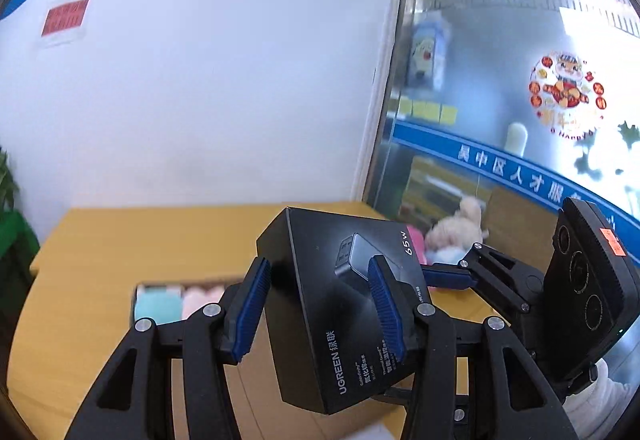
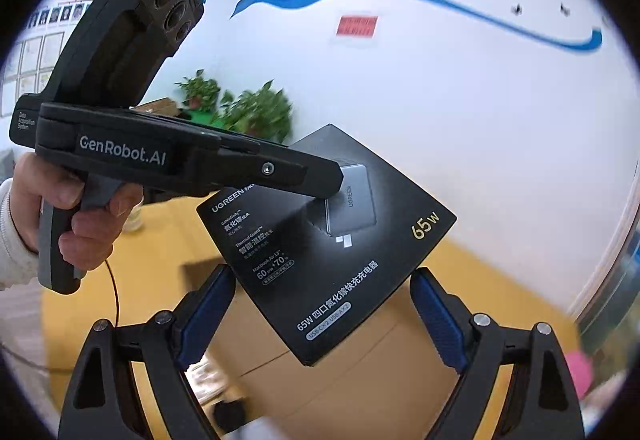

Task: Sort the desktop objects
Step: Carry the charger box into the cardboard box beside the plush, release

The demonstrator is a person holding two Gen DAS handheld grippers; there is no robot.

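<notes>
A black UGREEN charger box (image 1: pixel 320 320) hangs in the air above the table, tilted. My left gripper (image 1: pixel 320 268) is shut on it, one blue pad on each flat face. In the right wrist view the same box (image 2: pixel 340 260) sits corner-down between the fingers of my right gripper (image 2: pixel 322 274). Those blue pads (image 2: pixel 208 304) touch its two opposite edges, jaws wide. The left gripper (image 2: pixel 320 180) reaches in from the left onto the box's upper face, held by a hand (image 2: pixel 80 216). The right gripper's finger (image 1: pixel 448 276) meets the box's right edge.
Below lies a yellow wooden table (image 1: pixel 100 240) against a white wall. A tray with pastel cyan and pink cloths (image 1: pixel 168 302) sits on it at the left. A cream plush toy (image 1: pixel 452 228) lies by the glass partition (image 1: pixel 500 80). Potted plants (image 2: pixel 256 112) stand far left.
</notes>
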